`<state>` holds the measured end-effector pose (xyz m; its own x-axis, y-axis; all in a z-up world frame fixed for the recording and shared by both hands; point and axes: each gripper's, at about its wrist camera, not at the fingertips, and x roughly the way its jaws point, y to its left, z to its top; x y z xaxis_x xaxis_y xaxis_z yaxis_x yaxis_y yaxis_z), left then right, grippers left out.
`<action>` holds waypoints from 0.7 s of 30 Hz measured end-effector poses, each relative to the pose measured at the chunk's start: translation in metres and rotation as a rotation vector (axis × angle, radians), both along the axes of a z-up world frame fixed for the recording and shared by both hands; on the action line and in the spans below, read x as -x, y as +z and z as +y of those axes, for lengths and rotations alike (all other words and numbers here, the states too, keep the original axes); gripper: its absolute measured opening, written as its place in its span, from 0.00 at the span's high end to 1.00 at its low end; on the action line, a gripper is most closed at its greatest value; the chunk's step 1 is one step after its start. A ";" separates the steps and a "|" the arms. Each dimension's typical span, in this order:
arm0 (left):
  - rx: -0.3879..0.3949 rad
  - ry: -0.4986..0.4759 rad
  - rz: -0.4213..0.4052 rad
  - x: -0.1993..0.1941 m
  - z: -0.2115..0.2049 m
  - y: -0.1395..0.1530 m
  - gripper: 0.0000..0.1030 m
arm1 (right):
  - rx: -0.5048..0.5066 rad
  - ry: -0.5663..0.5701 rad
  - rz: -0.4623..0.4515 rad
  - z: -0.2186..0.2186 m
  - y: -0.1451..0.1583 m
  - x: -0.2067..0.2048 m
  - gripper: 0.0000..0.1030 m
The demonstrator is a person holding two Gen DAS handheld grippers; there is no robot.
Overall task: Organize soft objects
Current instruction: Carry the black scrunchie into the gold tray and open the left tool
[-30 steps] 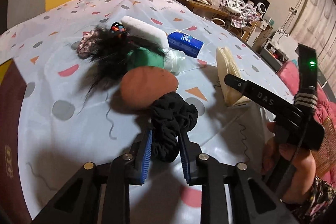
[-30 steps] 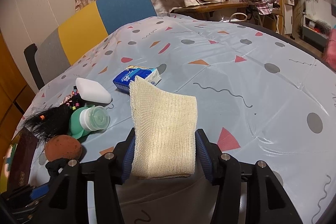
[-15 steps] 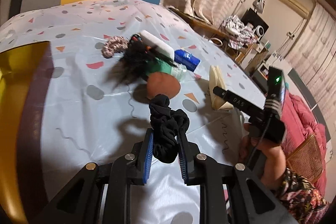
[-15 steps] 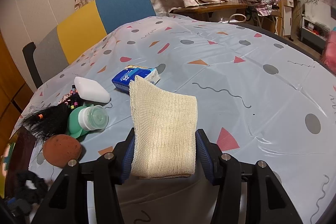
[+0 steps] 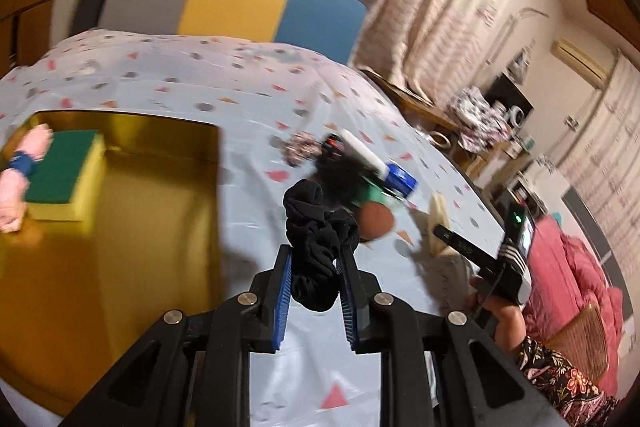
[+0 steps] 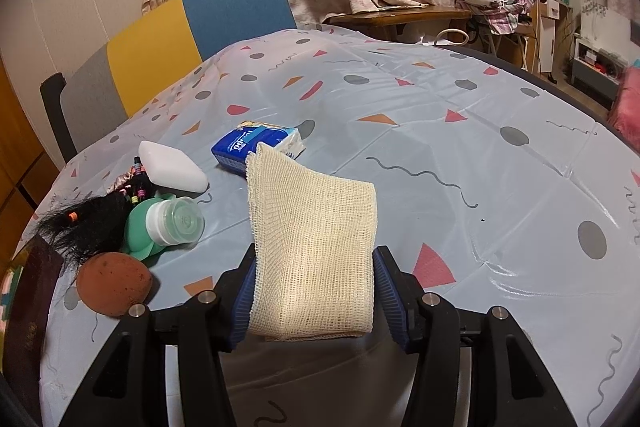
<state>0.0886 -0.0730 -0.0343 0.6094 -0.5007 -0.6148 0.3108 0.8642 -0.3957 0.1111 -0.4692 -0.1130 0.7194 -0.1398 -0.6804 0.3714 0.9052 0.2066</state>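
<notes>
Both tongs hold soft things.
Left gripper (image 5: pixel 313 277) pinches a black scrunchie (image 5: pixel 318 227); right gripper (image 6: pixel 314 291) seemingly clamps a mesh cloth (image 6: pixel 312 235).

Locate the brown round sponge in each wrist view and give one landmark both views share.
Left wrist view: brown round sponge lies right of centre, just behind the black scrunchie held in the jaws.
Right wrist view: it lies at lower left, in front of the black hair piece.
Shared landmark: the blue tissue pack.
</notes>
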 end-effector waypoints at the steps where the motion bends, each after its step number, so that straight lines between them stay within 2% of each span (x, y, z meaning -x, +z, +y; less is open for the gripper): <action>1: 0.000 0.017 0.001 -0.001 0.009 0.001 0.80 | 0.003 0.000 0.002 0.001 0.000 -0.001 0.46; 10: -0.052 0.175 0.019 -0.006 0.092 0.000 0.80 | 0.044 0.001 0.023 0.006 0.002 -0.003 0.46; 17: -0.086 0.330 0.067 -0.011 0.154 -0.015 0.80 | 0.086 -0.001 0.043 0.013 0.003 -0.006 0.46; 21: -0.129 0.398 0.085 -0.015 0.173 -0.024 0.80 | 0.117 -0.003 0.055 0.017 0.004 -0.007 0.46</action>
<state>0.1032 0.1003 -0.0582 0.6838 -0.1527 -0.7135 -0.0858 0.9542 -0.2865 0.1177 -0.4522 -0.1086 0.6808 -0.2228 -0.6978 0.3819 0.9208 0.0787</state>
